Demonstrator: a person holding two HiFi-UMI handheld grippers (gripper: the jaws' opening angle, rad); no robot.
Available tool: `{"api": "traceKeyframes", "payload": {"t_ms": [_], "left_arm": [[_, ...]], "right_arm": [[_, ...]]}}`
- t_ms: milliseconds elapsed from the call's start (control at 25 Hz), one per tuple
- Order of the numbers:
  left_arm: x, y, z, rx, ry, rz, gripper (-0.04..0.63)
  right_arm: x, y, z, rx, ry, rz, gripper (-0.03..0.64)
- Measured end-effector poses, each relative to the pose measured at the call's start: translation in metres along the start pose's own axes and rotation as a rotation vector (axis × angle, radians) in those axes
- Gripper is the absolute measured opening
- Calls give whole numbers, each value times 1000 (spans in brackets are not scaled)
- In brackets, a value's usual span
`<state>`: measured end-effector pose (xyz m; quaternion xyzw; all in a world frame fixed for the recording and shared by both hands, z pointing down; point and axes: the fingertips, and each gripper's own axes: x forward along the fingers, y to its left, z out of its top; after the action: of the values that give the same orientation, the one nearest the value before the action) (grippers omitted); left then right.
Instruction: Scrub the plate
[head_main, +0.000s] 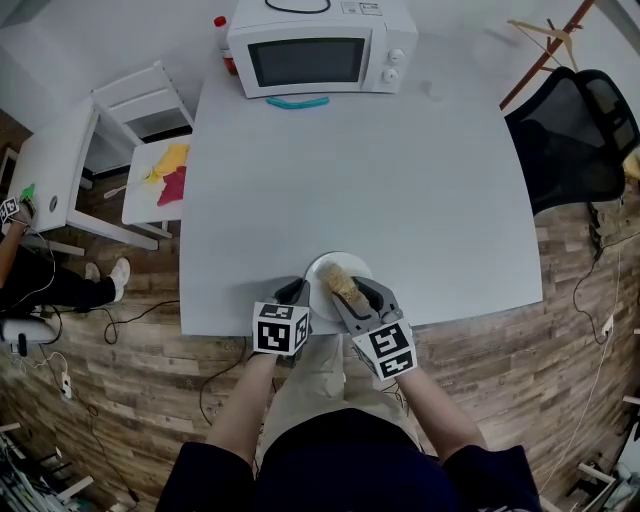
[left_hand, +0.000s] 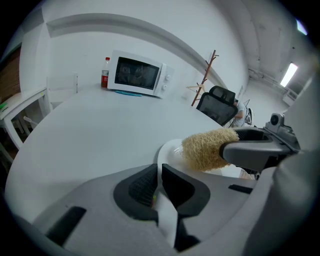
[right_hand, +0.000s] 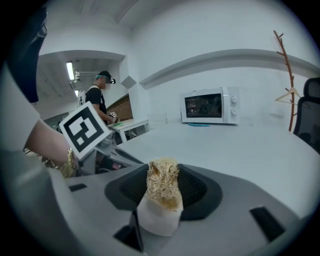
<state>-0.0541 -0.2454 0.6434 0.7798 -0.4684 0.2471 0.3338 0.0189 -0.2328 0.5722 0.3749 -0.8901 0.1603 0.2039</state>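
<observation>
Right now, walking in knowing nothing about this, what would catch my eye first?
At the near edge of the white table, the left hand-held gripper pinches the rim of a white plate, while the right hand-held gripper clamps a straw-coloured scrubber over it. At the far edge stands a microwave.

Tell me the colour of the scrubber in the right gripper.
The scrubber is straw tan; clearest in the right gripper view.

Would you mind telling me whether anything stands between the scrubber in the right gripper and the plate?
Nothing visible does. The scrubber in the right gripper is right over the plate, which the left gripper grips by its rim.
</observation>
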Motion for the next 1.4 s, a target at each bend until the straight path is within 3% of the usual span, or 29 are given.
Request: {"api": "traceKeyframes", "payload": {"t_ms": [160,360,920,1400], "left_arm": [[2,1,1,9,-5,12,20],[3,2,5,56,4,19,20],[5,1,4,57,11,18,20],[4,1,5,31,-4,39,20]], "right_arm": [[-2,23,-6,21,3,81,179],[-3,21,-6,19,4,89,179],[-17,-39,-5,47,8,-76,179],[-10,33,-12,48,18,91,179]]}}
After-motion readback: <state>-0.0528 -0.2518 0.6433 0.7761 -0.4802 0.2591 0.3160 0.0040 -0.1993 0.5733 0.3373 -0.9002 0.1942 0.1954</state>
